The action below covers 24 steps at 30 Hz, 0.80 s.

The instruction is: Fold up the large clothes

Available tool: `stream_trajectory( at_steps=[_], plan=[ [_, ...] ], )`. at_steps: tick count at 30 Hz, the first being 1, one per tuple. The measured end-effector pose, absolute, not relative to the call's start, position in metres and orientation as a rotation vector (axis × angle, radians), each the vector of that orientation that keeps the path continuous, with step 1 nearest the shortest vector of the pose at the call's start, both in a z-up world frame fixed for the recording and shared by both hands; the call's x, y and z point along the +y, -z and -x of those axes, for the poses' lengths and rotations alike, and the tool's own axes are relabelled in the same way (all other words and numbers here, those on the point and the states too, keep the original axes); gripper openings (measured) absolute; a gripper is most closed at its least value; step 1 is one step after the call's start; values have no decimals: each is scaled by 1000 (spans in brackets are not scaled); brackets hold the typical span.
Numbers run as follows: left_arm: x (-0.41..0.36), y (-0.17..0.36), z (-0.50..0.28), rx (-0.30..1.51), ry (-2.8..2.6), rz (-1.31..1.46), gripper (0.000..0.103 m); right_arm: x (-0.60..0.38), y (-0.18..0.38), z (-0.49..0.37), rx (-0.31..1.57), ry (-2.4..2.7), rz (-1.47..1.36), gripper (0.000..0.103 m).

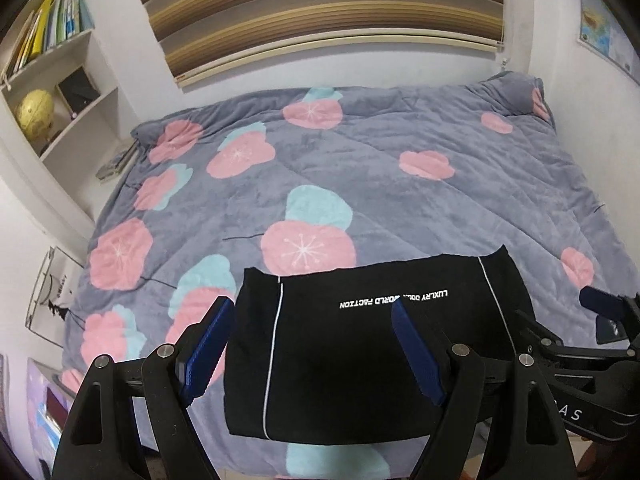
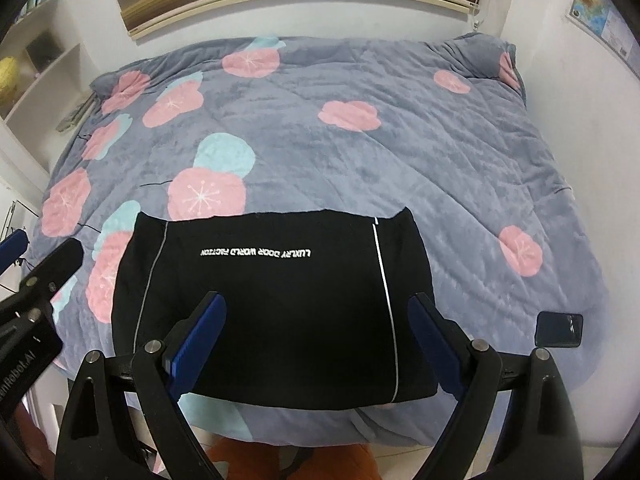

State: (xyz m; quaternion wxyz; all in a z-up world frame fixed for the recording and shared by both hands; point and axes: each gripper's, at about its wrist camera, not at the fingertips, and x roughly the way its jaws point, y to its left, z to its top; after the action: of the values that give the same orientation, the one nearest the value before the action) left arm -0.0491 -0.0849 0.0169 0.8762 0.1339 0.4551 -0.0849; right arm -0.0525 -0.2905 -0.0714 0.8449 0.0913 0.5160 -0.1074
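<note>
On the shelf (image 1: 60, 92), books (image 1: 48, 28), globe (image 1: 34, 108), dark frame (image 1: 76, 90)

- Black garment (image 1: 360, 344) (image 2: 272, 308), folded into a compact, roughly rectangular bundle.
- Two thin white stripes run along it, with a line of white lettering between them near the far edge.
- It lies flat at the near edge of the bed.

White walls (image 1: 248, 76). Bed (image 1: 360, 184) under grey quilt (image 2: 360, 160) with pink and teal flowers, filling the middle. Striped brown blind (image 1: 320, 8) on far wall. White shelves (image 1: 60, 92) at left, holding books (image 1: 44, 28) and a yellow globe (image 1: 34, 108). Map (image 1: 604, 36) on right wall. Pale tiled floor (image 2: 412, 464) near.
</note>
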Motion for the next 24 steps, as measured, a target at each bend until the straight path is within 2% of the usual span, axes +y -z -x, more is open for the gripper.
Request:
stream_trajectory(
  at_steps=[24],
  plan=[
    [-67, -13, 54, 989, 126, -243, 82, -288, 83, 57, 1122, 191, -224, 93]
  ],
)
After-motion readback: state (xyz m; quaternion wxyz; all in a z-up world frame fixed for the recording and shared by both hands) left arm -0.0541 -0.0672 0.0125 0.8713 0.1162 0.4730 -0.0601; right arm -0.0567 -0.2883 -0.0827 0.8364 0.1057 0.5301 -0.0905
